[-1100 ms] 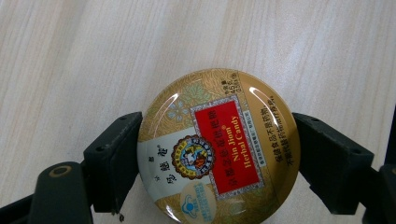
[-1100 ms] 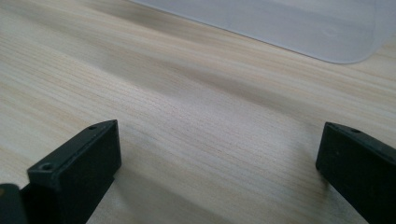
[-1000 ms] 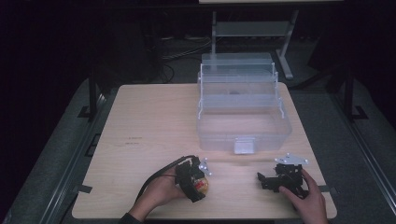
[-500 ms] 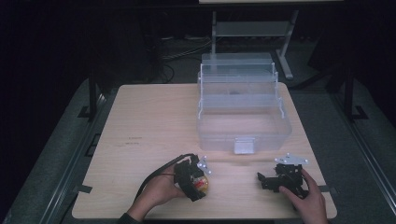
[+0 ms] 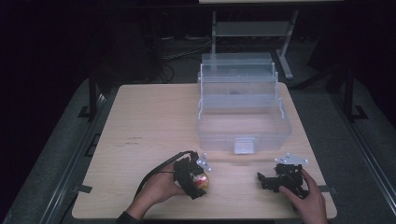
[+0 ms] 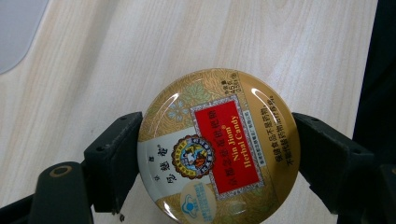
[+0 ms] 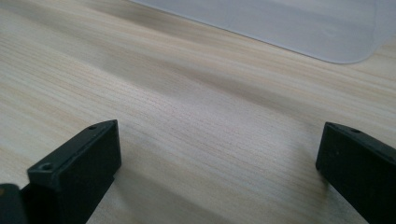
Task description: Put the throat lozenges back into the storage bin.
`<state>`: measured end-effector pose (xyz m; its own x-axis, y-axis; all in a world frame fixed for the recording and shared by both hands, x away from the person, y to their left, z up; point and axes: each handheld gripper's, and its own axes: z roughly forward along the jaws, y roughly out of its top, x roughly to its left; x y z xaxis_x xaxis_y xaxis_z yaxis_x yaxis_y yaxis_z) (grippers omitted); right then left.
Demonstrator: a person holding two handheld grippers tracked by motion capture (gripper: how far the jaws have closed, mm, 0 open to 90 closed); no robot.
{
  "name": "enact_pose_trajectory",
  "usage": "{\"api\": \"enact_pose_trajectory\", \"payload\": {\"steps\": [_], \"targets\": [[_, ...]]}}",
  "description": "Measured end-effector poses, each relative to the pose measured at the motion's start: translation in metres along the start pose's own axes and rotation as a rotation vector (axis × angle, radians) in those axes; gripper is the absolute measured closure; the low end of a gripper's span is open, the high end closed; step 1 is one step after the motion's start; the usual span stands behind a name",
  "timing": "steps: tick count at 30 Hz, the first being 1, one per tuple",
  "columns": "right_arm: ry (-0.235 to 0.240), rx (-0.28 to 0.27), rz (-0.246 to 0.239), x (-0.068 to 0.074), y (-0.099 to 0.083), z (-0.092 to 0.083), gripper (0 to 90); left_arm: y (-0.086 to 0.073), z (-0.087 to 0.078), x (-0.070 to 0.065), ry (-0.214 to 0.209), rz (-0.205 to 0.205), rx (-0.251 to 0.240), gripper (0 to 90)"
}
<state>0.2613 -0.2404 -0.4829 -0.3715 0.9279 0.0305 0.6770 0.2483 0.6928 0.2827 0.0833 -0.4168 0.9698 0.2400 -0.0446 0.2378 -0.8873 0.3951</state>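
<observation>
Left fingers (image 6: 112, 172) pinching tin (image 6: 218, 148) by rim; smooth edge risking slip. Right fingers (image 7: 70, 172) gaping wide, idle.

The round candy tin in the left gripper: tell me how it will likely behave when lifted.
The candy tin looks rigid, so it probably won't flex between the left gripper jaws. Its glossy lid and curved rim could be slippery, so it may pivot or slide out. Set on edge it would likely roll; flat on the table it should stay put.
</observation>
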Motion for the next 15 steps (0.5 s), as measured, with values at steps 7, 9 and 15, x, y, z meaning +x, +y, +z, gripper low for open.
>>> {"api": "enact_pose_trajectory", "payload": {"steps": [7, 9, 15], "targets": [[0.0, -0.001, -0.001, 0.0, 0.0, 0.0, 0.0, 0.002, -0.007, 0.002, 0.008, -0.002, -0.012, 19.5], [0.0, -0.001, -0.001, 0.0, 0.0, 0.0, 0.0, 0.002, -0.009, 0.003, 0.008, -0.006, -0.018, 19.5], [0.0, -0.002, -0.002, 0.0, 0.0, 0.0, 0.0, 0.003, -0.014, 0.004, 0.017, -0.007, -0.024, 19.5]]}}
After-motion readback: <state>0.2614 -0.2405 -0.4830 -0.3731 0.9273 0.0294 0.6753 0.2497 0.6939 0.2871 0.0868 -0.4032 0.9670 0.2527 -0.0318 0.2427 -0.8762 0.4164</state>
